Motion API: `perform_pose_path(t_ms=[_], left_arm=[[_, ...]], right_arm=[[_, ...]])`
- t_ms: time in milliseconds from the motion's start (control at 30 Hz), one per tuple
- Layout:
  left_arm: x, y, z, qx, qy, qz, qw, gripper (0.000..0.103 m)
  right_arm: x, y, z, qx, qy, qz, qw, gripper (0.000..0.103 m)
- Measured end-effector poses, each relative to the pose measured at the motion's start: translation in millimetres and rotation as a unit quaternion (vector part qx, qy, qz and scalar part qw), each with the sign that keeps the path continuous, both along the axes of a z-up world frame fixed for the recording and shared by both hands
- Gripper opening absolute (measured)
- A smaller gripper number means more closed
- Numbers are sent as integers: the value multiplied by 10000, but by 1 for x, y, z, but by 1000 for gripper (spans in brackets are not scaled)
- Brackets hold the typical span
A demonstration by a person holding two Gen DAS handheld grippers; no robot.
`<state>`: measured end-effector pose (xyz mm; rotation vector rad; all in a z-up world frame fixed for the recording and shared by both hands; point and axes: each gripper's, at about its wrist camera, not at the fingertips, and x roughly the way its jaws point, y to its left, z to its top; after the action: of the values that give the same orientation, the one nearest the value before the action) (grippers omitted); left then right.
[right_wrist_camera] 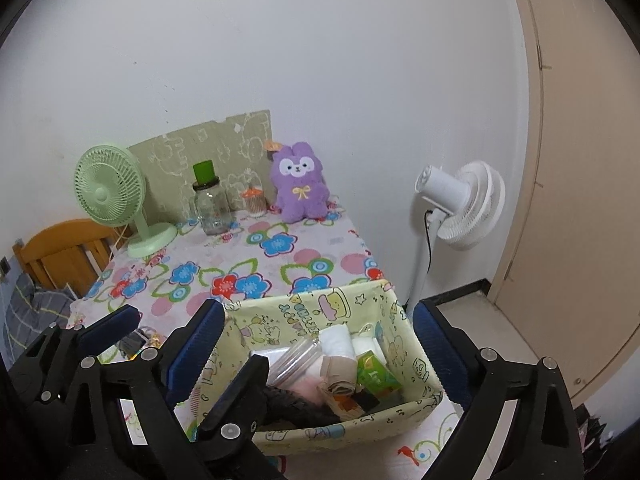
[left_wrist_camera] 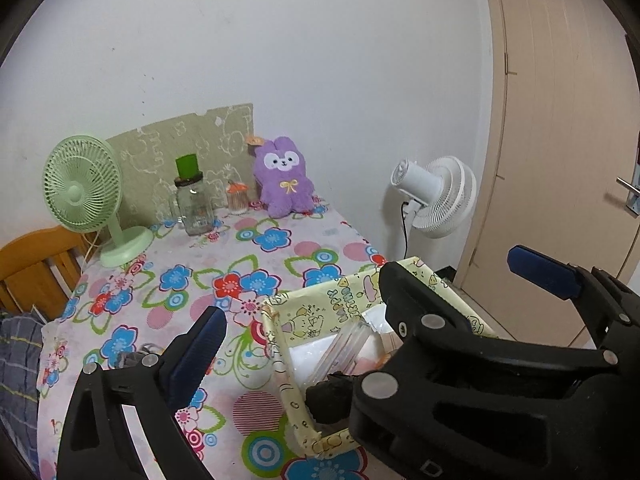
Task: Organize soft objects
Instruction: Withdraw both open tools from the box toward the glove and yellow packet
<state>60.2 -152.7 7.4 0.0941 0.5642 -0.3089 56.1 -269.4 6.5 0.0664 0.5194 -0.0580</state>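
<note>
A yellow cartoon-print fabric basket (right_wrist_camera: 360, 420) sits at the near right edge of the table. It holds a rolled white cloth (right_wrist_camera: 336, 340), folded beige cloth (right_wrist_camera: 340, 372), a green tissue pack (right_wrist_camera: 378, 372), a clear plastic case (right_wrist_camera: 294, 360) and dark and pink fluffy pieces. My right gripper (right_wrist_camera: 316, 308) hovers open above the basket, nothing between its pads. My left gripper (left_wrist_camera: 316, 312) is open and empty just left of the basket (left_wrist_camera: 344, 300), its fingers (right_wrist_camera: 116, 326) overlapping the right one's. A purple plush rabbit (right_wrist_camera: 300, 182) (left_wrist_camera: 284, 178) sits upright at the far end against the wall.
On the floral tablecloth (right_wrist_camera: 260, 256) stand a green desk fan (right_wrist_camera: 108, 196), a glass jar with a green lid (right_wrist_camera: 210, 204) and a small orange-topped jar (right_wrist_camera: 254, 200). A white pedestal fan (right_wrist_camera: 460, 204) and a door (right_wrist_camera: 580, 200) are on the right, a wooden chair (right_wrist_camera: 60, 252) on the left.
</note>
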Motion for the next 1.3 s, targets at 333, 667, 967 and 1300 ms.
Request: perform_pose_path(t_ms=[333, 667, 967, 1300], left_arm=[[-11, 25, 16, -80, -227, 185, 9995, 101], [-9, 53, 20, -138, -272, 398, 9987, 102], [-5, 78, 14, -134, -273, 578, 9979, 103], [3, 105, 4, -113, -203, 816, 9964, 103]], right_arm=[[-11, 26, 18, -241, -214, 70, 9995, 103], [-7, 56, 25, -324, -271, 224, 9989, 103], [-1, 82, 20, -326, -276, 385, 9983, 103], [11, 109, 9, -262, -151, 583, 9978, 103]])
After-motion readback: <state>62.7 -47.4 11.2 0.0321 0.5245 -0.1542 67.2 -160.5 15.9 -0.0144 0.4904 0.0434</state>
